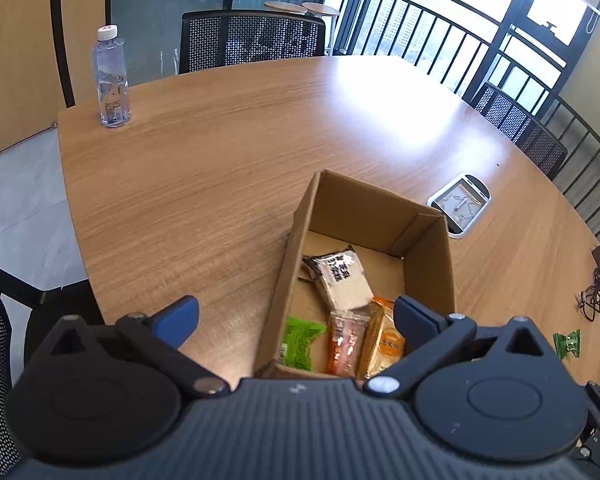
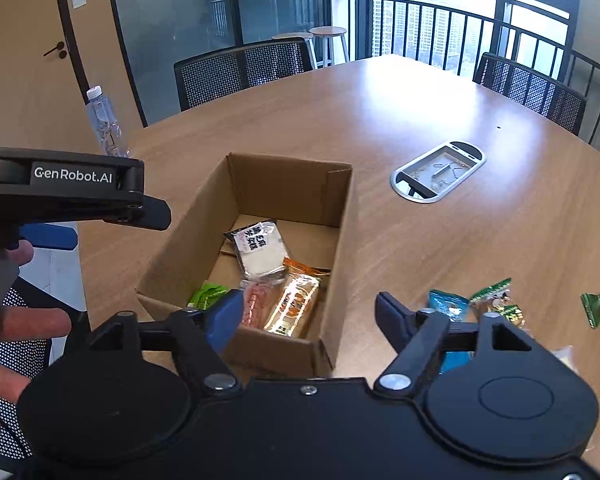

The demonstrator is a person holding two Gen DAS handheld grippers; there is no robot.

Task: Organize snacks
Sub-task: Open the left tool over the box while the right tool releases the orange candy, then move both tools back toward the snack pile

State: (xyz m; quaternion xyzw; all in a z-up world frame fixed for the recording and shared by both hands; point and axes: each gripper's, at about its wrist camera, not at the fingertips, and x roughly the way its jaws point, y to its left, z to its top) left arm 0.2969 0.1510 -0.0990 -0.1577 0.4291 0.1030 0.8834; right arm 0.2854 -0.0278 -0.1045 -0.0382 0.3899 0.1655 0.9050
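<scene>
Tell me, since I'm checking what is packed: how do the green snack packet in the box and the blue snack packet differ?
The green snack packet lies inside the cardboard box at its near end; the blue snack packet lies outside on the table, right of the box. The green one sits beside other packed snacks; the blue one sits among loose wrappers and is partly hidden behind the right claw. Both are small sealed packets, neither gripped.

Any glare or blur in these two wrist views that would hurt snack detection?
Left wrist: window glare washes out the table beyond the cardboard box, whose snacks stay shaded but readable. Right wrist: softer sheen near the cable grommet; the orange packet shows specular glints; the loose snacks sit near the fisheye edge, slightly soft.
</scene>
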